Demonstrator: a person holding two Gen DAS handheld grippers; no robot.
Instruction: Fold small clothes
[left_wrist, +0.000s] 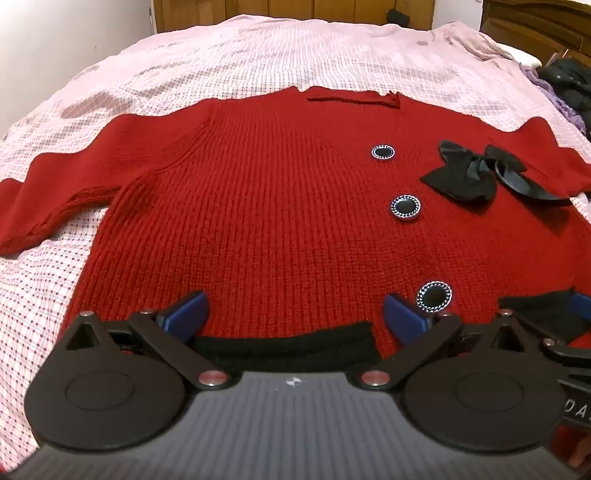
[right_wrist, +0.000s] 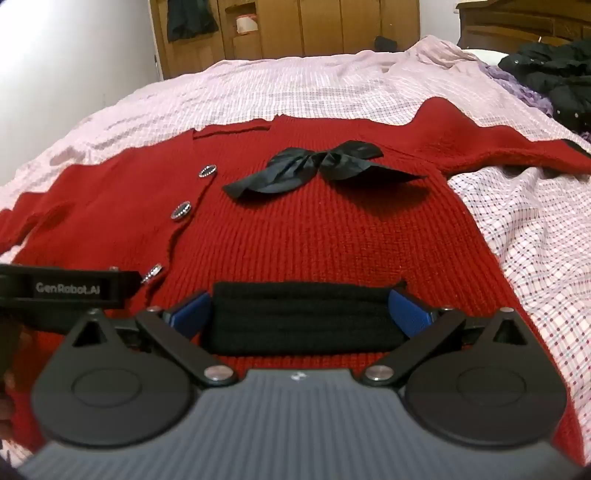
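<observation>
the left tool (left_wrist: 291, 308) gapes wide over the hem of the red cardigan (left_wrist: 280, 206), and the right tool (right_wrist: 301, 308) stands wide astride a black pocket band (right_wrist: 301, 317). the cardigan lies flat on the checked bedspread (right_wrist: 295, 92), black bow (right_wrist: 317, 166) beside its buttons (left_wrist: 405, 208).

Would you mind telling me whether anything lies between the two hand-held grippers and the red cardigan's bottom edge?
Nothing visible does. The left hand-held gripper and right hand-held gripper are both open, right at the red cardigan, each straddling a black pocket trim.
</observation>
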